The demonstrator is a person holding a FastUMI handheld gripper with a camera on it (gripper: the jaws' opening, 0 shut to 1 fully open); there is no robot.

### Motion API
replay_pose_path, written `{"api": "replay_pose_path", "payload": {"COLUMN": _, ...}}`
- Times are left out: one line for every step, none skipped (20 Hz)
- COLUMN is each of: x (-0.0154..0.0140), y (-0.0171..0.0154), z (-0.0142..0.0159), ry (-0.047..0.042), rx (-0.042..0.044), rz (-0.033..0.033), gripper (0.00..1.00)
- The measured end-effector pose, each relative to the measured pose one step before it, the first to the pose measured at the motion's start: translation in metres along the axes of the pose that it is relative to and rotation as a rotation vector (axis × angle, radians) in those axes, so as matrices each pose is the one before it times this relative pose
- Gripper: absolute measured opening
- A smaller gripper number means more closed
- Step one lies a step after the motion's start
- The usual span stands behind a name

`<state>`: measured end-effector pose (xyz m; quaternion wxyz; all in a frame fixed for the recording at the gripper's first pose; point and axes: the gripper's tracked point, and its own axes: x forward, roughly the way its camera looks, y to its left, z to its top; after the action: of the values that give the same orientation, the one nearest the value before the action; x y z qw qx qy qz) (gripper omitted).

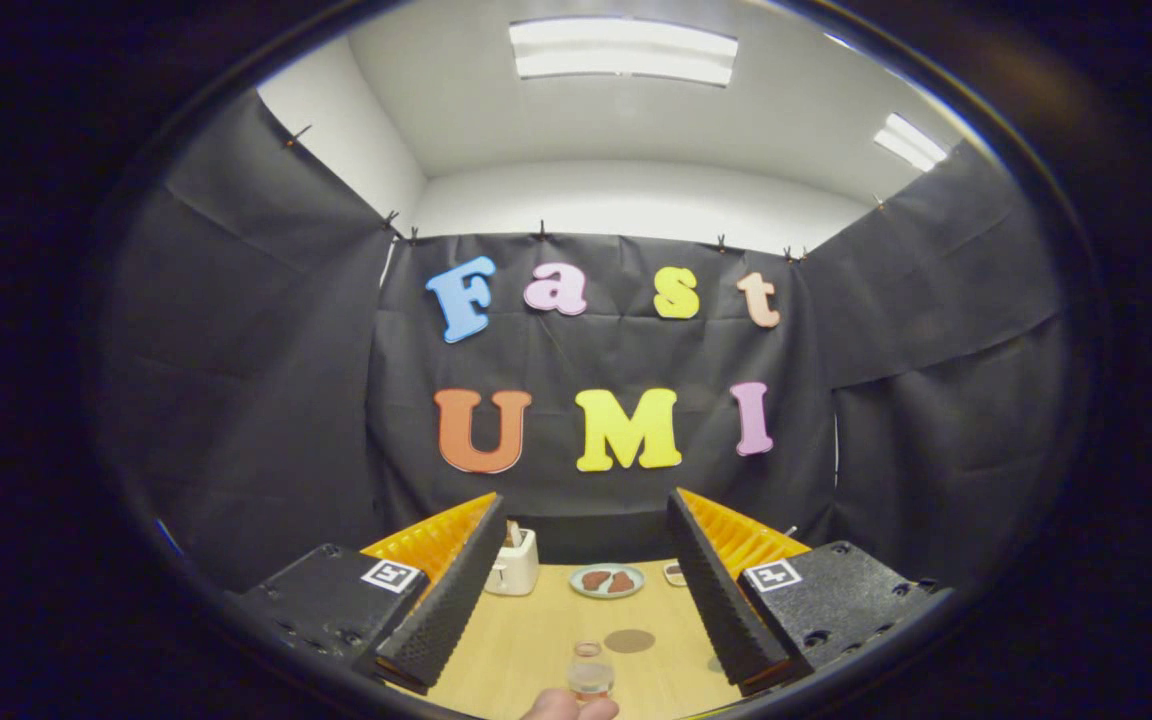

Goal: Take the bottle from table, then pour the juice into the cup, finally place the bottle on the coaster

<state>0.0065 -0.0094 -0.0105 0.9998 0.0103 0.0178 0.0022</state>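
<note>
A person's hand [569,706] steadies the small juice bottle [590,671] on the worktop [526,640], low between the jaws, which stand wide and released. Just beyond lies the round coaster [629,640]; farther, a plate [607,581] and toaster [513,563].

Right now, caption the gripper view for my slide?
Open tongs above the table, bottle and coaster ahead between them, plate beyond.

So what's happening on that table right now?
A person holds the gripper above a wooden table, its jaws wide open and holding nothing. Between them, close in, a hand touches a small bottle. Just beyond it lies a round brown coaster, then a plate and a white holder.
</note>
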Motion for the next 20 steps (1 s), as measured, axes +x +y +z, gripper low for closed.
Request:
{"api": "replay_pose_path", "payload": {"x": -0.00089, "y": -0.001, "z": -0.00216, "ry": 0.00033, "rx": 0.00233, "rz": -0.00138, "gripper": 1.0}}
{"api": "replay_pose_path", "payload": {"x": -0.00087, "y": -0.00181, "z": -0.00384, "ry": 0.00292, "rx": 0.00223, "rz": -0.00133, "gripper": 1.0}}
{"api": "replay_pose_path", "payload": {"x": -0.00192, "y": -0.00047, "z": -0.00498, "ry": 0.00571, "rx": 0.00382, "rz": 0.0011, "gripper": 1.0}}
{"api": "replay_pose_path", "payload": {"x": -0.00125, "y": 0.00137, "z": -0.00786, "ry": 0.00547, "rx": 0.00046, "rz": 0.0077, "gripper": 1.0}}
{"api": "replay_pose_path", "payload": {"x": -0.00029, "y": 0.00015, "z": -0.00671, "ry": 0.00982, "rx": 0.0036, "rz": 0.00225, "gripper": 1.0}}
{"api": "replay_pose_path", "payload": {"x": -0.00203, "y": -0.00319, "z": -0.01113, "ry": 0.01297, "rx": 0.00588, "rz": -0.00375, "gripper": 1.0}}
{"api": "replay_pose_path", "payload": {"x": -0.00207, "y": -0.00024, "z": -0.009, "ry": 0.00885, "rx": 0.00101, "rz": 0.00348, "gripper": 1.0}}
{"api": "replay_pose_path", "payload": {"x": -0.00301, "y": 0.00166, "z": -0.01067, "ry": 0.00792, "rx": -0.00603, "rz": 0.00523, "gripper": 1.0}}
{"api": "replay_pose_path", "payload": {"x": -0.00236, "y": -0.00186, "z": -0.01284, "ry": 0.01618, "rx": -0.0062, "rz": -0.00303, "gripper": 1.0}}
{"api": "replay_pose_path", "payload": {"x": -0.00154, "y": -0.00298, "z": -0.01746, "ry": 0.02141, "rx": -0.00741, "rz": -0.00507, "gripper": 1.0}}
{"api": "replay_pose_path", "payload": {"x": -0.00066, "y": -0.00297, "z": -0.01538, "ry": 0.01967, "rx": -0.01018, "rz": -0.00997, "gripper": 1.0}}
{"api": "replay_pose_path", "payload": {"x": -0.0016, "y": -0.00246, "z": -0.0161, "ry": 0.02139, "rx": -0.01467, "rz": -0.00927, "gripper": 1.0}}
{"api": "replay_pose_path", "payload": {"x": -0.00043, "y": -0.00497, "z": -0.01803, "ry": 0.02442, "rx": -0.01577, "rz": -0.021, "gripper": 1.0}}
{"api": "replay_pose_path", "payload": {"x": -0.00082, "y": -0.0037, "z": -0.01507, "ry": 0.02067, "rx": -0.01382, "rz": -0.01528, "gripper": 1.0}}
{"api": "replay_pose_path", "payload": {"x": 0.00044, "y": -0.00151, "z": -0.01629, "ry": 0.02355, "rx": -0.01159, "rz": -0.01179, "gripper": 1.0}}
{"api": "replay_pose_path", "payload": {"x": 0.0009, "y": 0.00206, "z": -0.015, "ry": 0.0217, "rx": -0.01198, "rz": -0.00285, "gripper": 1.0}}
{"api": "replay_pose_path", "payload": {"x": 0.00134, "y": 0.00279, "z": -0.01309, "ry": 0.02028, "rx": -0.01395, "rz": 0.00215, "gripper": 1.0}}
{"api": "replay_pose_path", "payload": {"x": 0.00386, "y": 0.00339, "z": -0.01439, "ry": 0.02308, "rx": -0.01962, "rz": 0.00232, "gripper": 1.0}}
{"api": "replay_pose_path", "payload": {"x": 0.0043, "y": 0.00259, "z": -0.01439, "ry": 0.03038, "rx": -0.02813, "rz": -0.00118, "gripper": 1.0}}
{"api": "replay_pose_path", "payload": {"x": 0.00452, "y": 0.00116, "z": -0.01817, "ry": 0.03785, "rx": -0.02604, "rz": -0.00929, "gripper": 1.0}}
